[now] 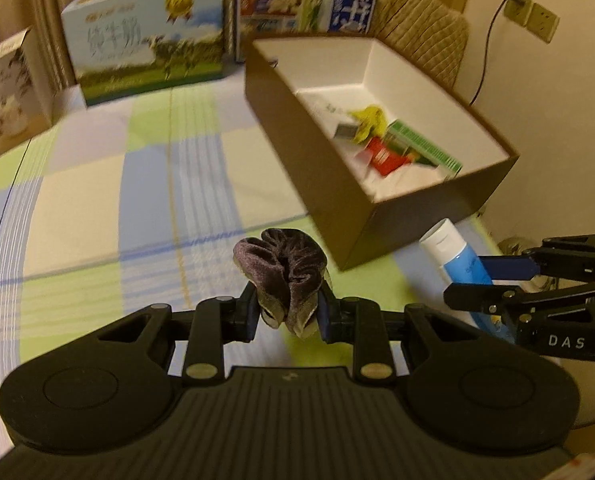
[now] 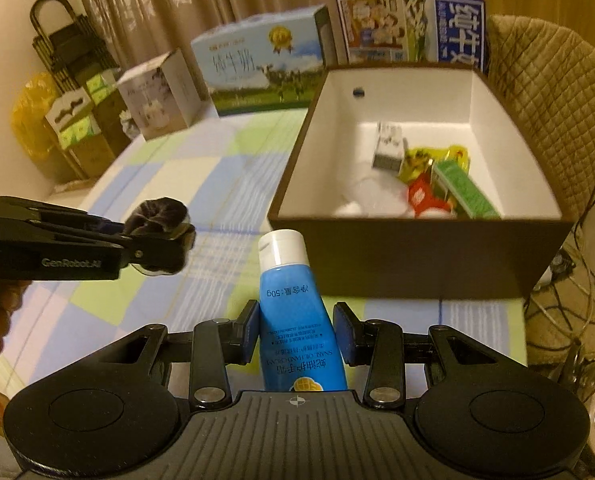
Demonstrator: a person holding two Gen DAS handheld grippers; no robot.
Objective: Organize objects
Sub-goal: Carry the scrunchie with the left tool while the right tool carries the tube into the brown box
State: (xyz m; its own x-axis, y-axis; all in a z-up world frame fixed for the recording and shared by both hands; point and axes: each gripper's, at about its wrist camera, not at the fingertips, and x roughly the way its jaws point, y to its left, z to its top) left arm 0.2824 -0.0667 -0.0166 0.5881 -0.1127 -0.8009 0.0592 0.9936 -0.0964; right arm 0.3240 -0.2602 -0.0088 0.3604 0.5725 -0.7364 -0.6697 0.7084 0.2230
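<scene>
The left tongs (image 1: 287, 312) are clenched on a scrunchie (image 1: 281, 276), a crumpled ring of grey-purple velvet with soft folds, held above the checked cloth of the tabletop (image 1: 97, 184), near the front corner of the box (image 1: 337, 192). The right tongs (image 2: 297, 330) grip a tube (image 2: 297, 312), smooth blue plastic with a white flip cap and printed text, tapering wider toward its flat end; it sits just before the box's near wall. The box is rectangular cardboard, brown outside and white inside. Within it lie a long green carton (image 2: 467, 192), a red packet (image 2: 421, 196), a crinkled yellow wrapper (image 2: 417, 160) and a small grey pack (image 2: 387, 152), crowded toward its right side.
</scene>
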